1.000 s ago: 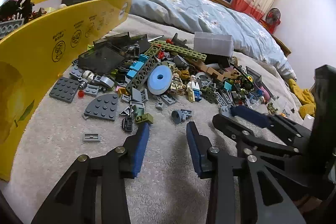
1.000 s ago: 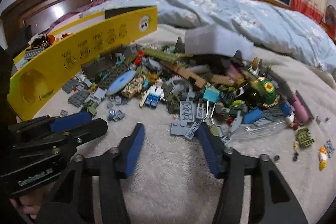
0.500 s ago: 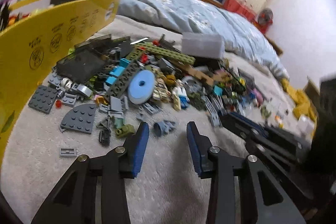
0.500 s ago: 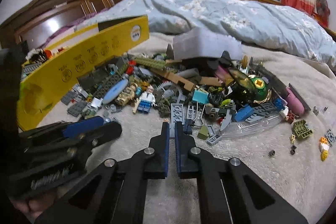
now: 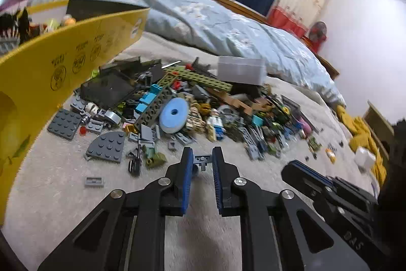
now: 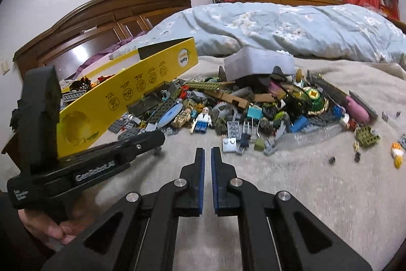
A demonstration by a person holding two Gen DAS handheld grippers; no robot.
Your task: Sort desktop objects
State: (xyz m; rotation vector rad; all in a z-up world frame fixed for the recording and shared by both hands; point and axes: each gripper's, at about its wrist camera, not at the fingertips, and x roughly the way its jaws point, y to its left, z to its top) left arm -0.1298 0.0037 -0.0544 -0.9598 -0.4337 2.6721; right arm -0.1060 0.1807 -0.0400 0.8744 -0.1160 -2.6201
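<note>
Left gripper (image 5: 200,161) had just been closing: jaws went from wide to narrow round a small blue-grey piece (image 5: 202,159) at the near edge of the brick pile (image 5: 203,108) on the bed. Piece sat between the pads; looked pinched, prob. the first pick. Right gripper (image 6: 207,156) snapped shut w/ nothing between its jaws, so no catch there. Yellow box (image 5: 38,83), at 9 o'clock from pile, is likely the drop spot.
</note>
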